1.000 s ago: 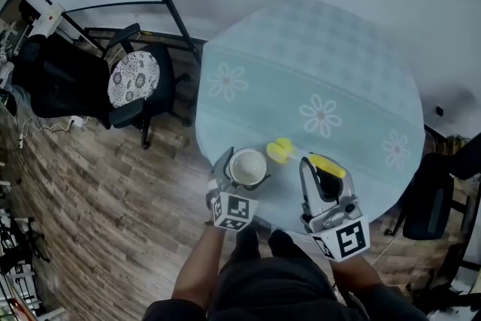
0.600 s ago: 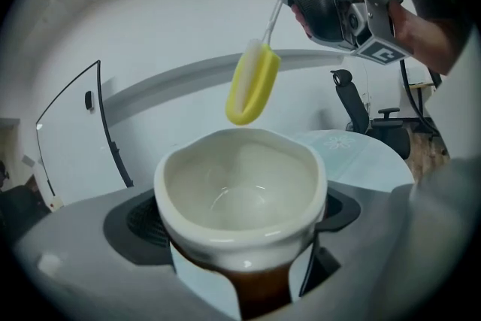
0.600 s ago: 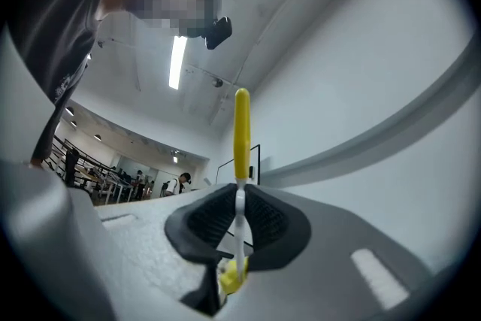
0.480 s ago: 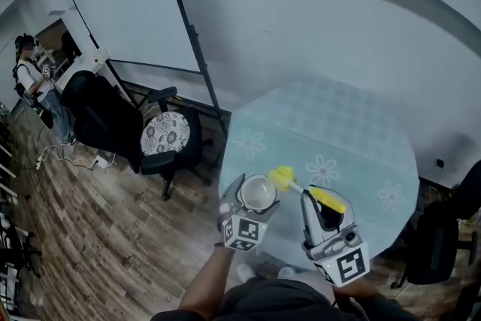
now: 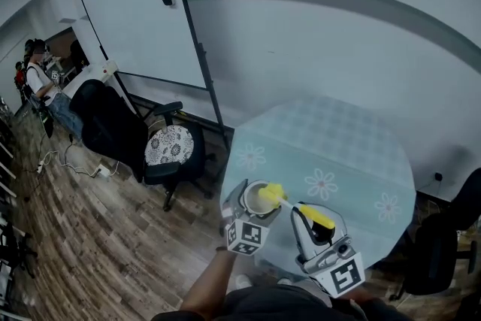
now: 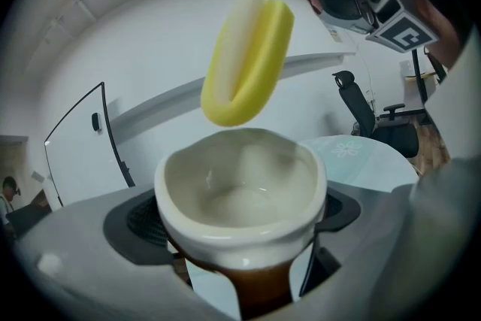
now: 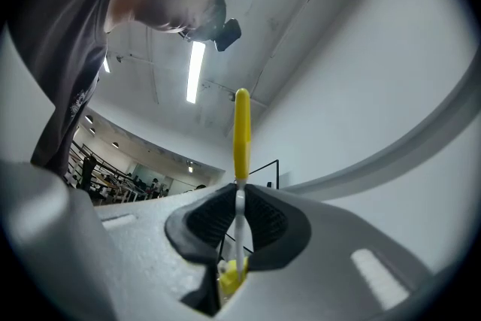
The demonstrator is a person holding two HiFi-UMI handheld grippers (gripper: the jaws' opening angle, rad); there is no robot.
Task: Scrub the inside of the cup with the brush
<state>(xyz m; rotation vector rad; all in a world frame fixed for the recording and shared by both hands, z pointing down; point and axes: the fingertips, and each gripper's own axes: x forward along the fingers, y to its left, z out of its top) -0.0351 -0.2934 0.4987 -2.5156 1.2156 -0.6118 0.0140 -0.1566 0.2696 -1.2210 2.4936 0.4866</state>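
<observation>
White inside and brown lower down on the outside, the cup (image 6: 239, 184) sits upright between the jaws of the left gripper (image 6: 242, 252), which are pressed against its two sides and carry it clear of the table (image 5: 353, 154), near that table's edge in the head view. Just above the cup's open mouth hangs the yellow sponge head of the brush (image 6: 248, 60), tilted, its rounded lower end close over the far rim and not down inside the cup. The brush's thin white stem runs up and to the right from the sponge to the right gripper (image 7: 239, 225), whose dark pads are clenched on the stem, with the yellow handle sticking out beyond them on the far side. In the head view the right gripper is beside the left one, to its right and a little nearer the person, so the brush slants across from it to the cup. The table wears a pale blue cloth printed with flowers; a chair (image 5: 169, 146) and a whiteboard (image 5: 143, 19) stand on the wooden floor (image 5: 90, 237) beyond.
</observation>
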